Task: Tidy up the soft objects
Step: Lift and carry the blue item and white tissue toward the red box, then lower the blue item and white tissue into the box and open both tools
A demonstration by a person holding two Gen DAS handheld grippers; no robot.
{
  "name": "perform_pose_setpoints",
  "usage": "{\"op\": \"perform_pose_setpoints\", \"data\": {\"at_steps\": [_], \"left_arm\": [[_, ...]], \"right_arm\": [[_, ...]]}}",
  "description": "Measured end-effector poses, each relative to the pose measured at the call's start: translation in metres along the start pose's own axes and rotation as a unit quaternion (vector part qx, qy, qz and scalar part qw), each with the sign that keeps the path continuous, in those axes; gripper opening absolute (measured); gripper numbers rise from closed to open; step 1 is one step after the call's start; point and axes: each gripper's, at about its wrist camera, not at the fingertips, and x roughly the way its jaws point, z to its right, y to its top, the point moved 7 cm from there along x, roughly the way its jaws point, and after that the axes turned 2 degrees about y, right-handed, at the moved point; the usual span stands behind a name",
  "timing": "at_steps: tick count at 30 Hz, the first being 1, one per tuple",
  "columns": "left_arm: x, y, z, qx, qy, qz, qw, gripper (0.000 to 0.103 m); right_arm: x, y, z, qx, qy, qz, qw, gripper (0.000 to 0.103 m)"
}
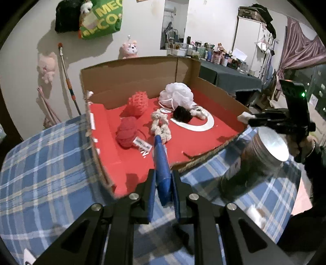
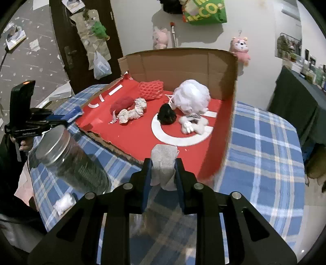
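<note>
Green bag [image 1: 101,19] lettered "MEG", "CO"

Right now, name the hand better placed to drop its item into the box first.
Probably right. The right gripper, shut on the white cloth, is already over the cardboard box and its front edge; the left gripper, shut on the blue cloth, sits nearer its corner.
</note>
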Motion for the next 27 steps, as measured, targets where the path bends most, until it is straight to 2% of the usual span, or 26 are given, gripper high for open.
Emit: {"op": "perform_pose_setpoints", "data": {"at_steps": [5,12,17,23,27], "left_arm": [[0.023,0.014,0.001,-0.011,-0.008,-0.022,0.9997,0.016],[0.058,0.020,-0.005,-0.033,0.000,-0.082,0.9961,0.016],[0.077,0.017,-0.011,-0.035,0.027,-0.117,0.9922,0.016],[0.089,0.017,-0.023,-0.034,0.060,-0.135,0.9884,0.017],[0.094,0.019,-0.029,-0.038,0.064,-0.141,0.9872,0.017]], "right_arm": [[0.023,0.013,0.003,-0.002,-0.007,-0.023,1.000,0.022],[0.055,0.023,0.011,-0.001,-0.049,-0.070,0.996,0.022],[0.072,0.026,0.018,0.004,-0.075,-0.104,0.992,0.022],[0.084,0.026,0.020,-0.017,-0.106,-0.127,0.986,0.022],[0.092,0.022,0.024,-0.030,-0.129,-0.143,0.981,0.022]]}}
